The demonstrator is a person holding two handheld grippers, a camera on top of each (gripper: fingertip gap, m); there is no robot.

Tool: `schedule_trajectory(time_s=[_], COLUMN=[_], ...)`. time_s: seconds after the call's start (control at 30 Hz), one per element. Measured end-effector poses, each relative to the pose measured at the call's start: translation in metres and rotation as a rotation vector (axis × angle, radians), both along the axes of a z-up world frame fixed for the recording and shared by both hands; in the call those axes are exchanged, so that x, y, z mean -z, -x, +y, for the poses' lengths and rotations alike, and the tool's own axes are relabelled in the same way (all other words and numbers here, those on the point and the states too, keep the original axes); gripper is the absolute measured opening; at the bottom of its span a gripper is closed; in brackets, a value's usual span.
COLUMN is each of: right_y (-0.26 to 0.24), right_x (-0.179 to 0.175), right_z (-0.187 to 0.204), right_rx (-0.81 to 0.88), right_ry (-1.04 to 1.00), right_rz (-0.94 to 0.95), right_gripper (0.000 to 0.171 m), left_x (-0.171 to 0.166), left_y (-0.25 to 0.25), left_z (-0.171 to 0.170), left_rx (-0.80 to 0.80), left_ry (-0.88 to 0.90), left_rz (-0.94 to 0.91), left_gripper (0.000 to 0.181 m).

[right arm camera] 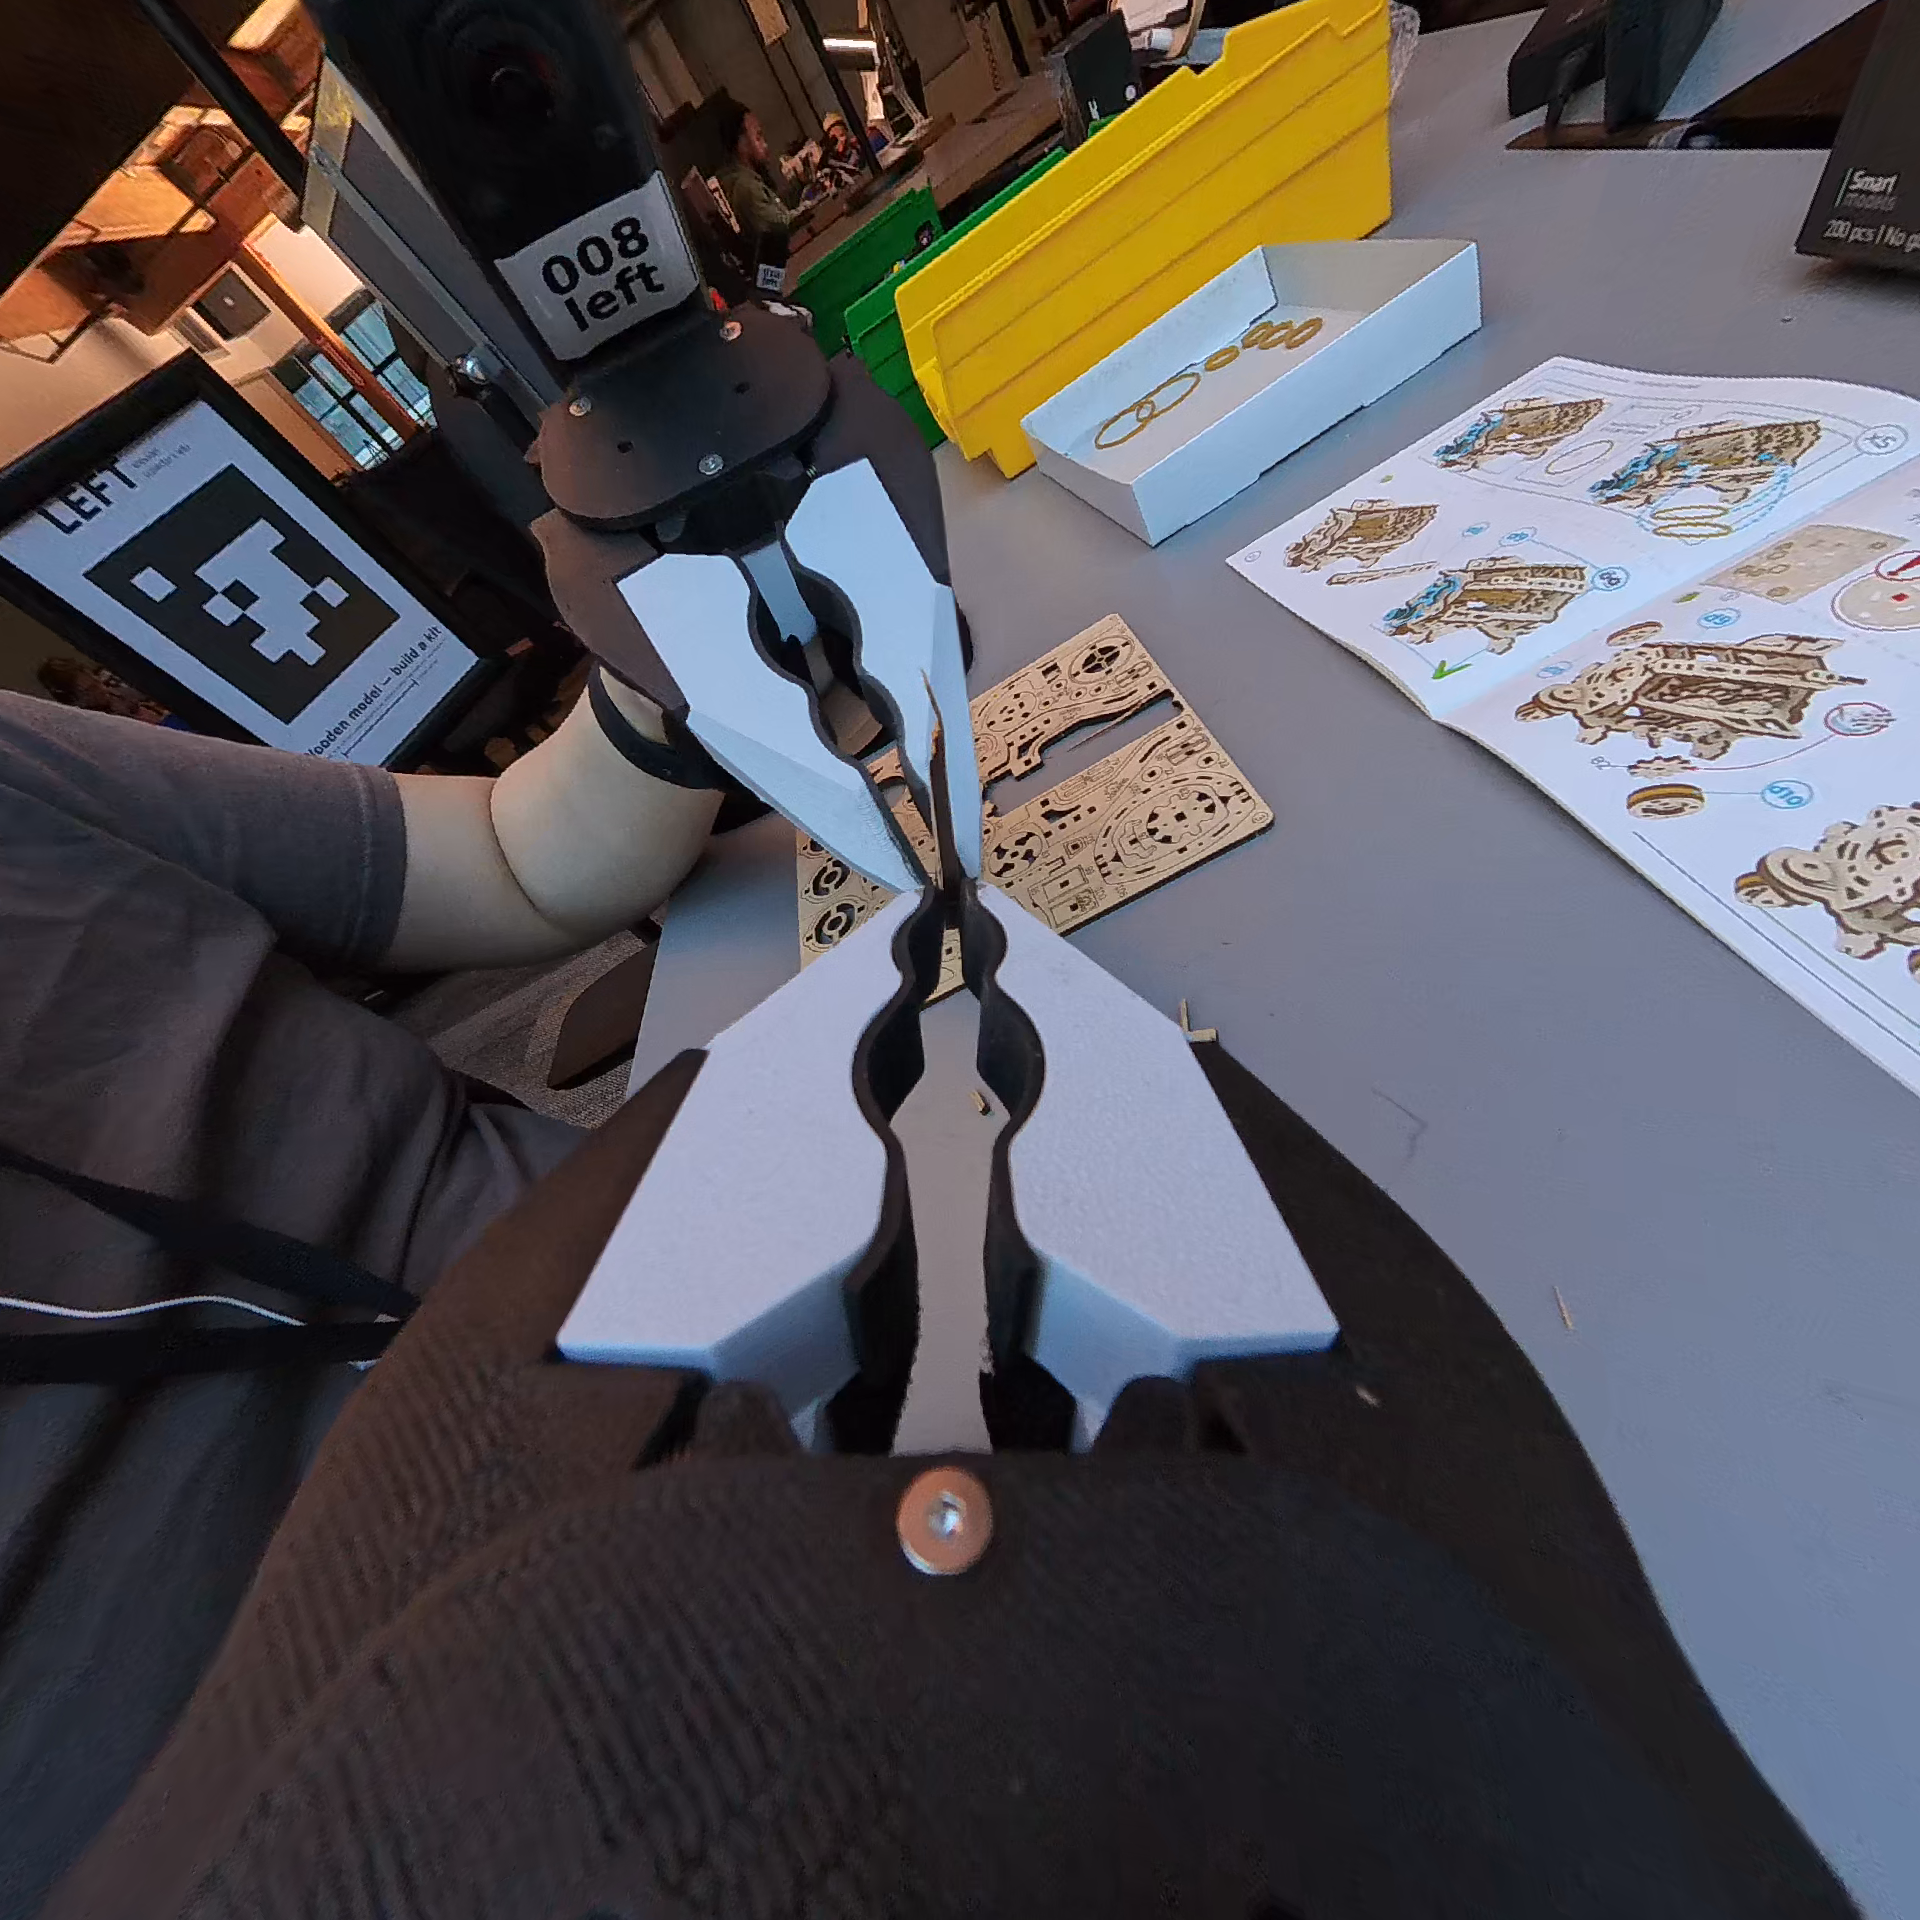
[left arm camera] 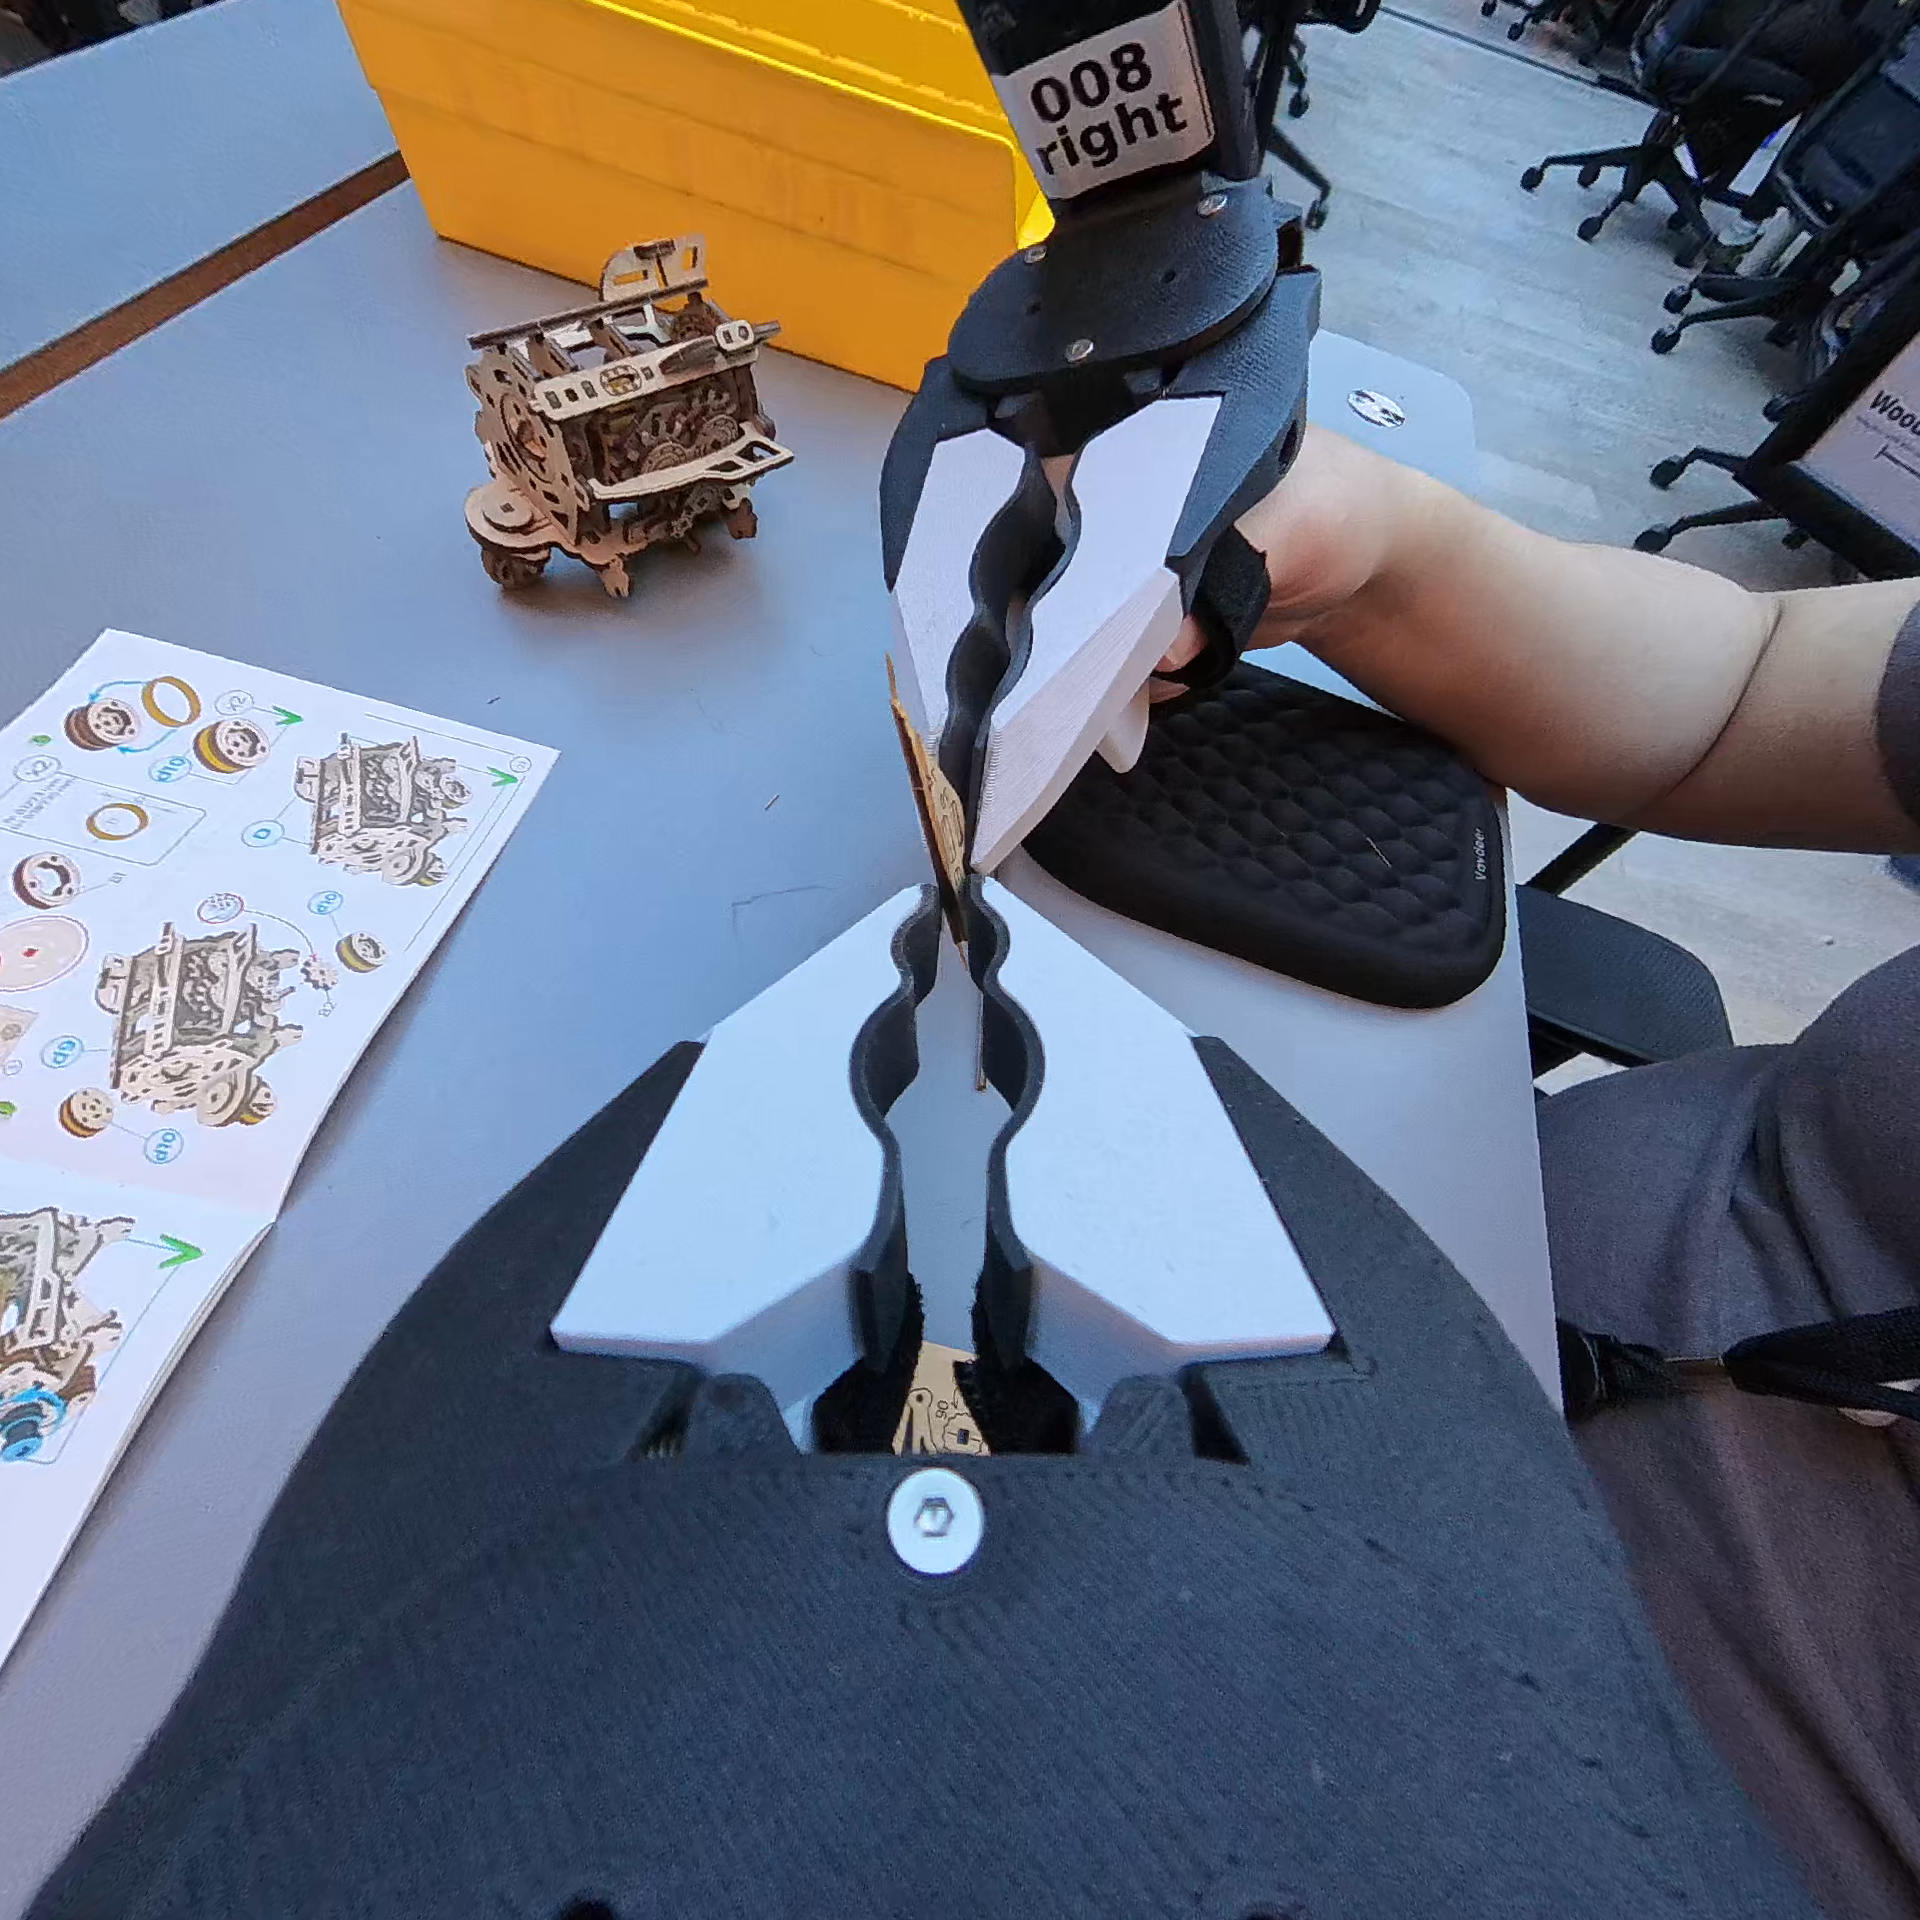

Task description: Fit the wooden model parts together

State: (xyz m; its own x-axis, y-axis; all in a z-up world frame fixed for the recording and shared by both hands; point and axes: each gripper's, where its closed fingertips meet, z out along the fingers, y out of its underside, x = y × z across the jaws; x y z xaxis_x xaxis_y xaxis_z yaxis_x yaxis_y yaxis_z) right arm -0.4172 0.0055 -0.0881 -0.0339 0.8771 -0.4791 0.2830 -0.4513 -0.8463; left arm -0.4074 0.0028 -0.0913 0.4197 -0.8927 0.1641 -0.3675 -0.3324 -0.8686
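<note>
Wooden part (left arm camera: pixel 948 831), thin and edge-on, is pinched between the tips of both grippers above the tabletop (left arm camera: pixel 644 644) in the left wrist view: the left gripper (left arm camera: pixel 954 914) from below, the right gripper (left arm camera: pixel 961 847) from above. Around it lie a built model (left arm camera: pixel 618 416), a yellow bin (left arm camera: pixel 707 135), a booklet (left arm camera: pixel 208 935) and a black pad (left arm camera: pixel 1288 831) by the tabletop's edge.

From the right wrist view, both grippers (right arm camera: pixel 948 899) (right arm camera: pixel 935 868) meet on the part (right arm camera: pixel 943 800). Behind lies a wooden sheet (right arm camera: pixel 1091 790); a white tray (right arm camera: pixel 1257 384) and booklet (right arm camera: pixel 1662 644) sit right, with bare tabletop (right arm camera: pixel 1455 1091) between.
</note>
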Motion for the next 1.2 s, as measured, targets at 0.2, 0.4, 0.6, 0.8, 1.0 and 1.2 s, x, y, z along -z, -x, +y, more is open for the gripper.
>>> schedule_trajectory(time_s=[0.2,0.4,0.6,0.8,1.0,1.2], right_y=[0.002,0.003,0.004,0.005,0.007,0.008], right_x=[0.000,0.002,0.005,0.005,0.009,0.010], right_z=[0.000,-0.001,-0.002,0.000,0.008,0.008], right_rx=[0.001,-0.003,-0.004,0.010,0.096,0.114], right_ry=[0.013,0.010,0.012,0.028,-0.029,-0.101], right_rz=[0.004,-0.003,-0.012,-0.002,-0.020,-0.020], right_gripper=[0.002,0.002,0.002,0.002,0.001,0.001], left_x=[0.000,0.001,0.003,0.003,0.007,0.009], left_y=[0.001,0.004,0.005,0.006,0.010,0.011], left_z=[0.000,-0.002,-0.001,0.002,0.012,0.013], left_rx=[0.005,0.014,0.014,-0.016,-0.104,-0.147], left_ry=[0.041,0.075,0.090,0.079,-0.035,-0.098], left_rz=[-0.049,-0.085,-0.103,-0.106,-0.022,-0.008], left_gripper=[0.001,0.002,0.002,0.001,0.000,0.000])
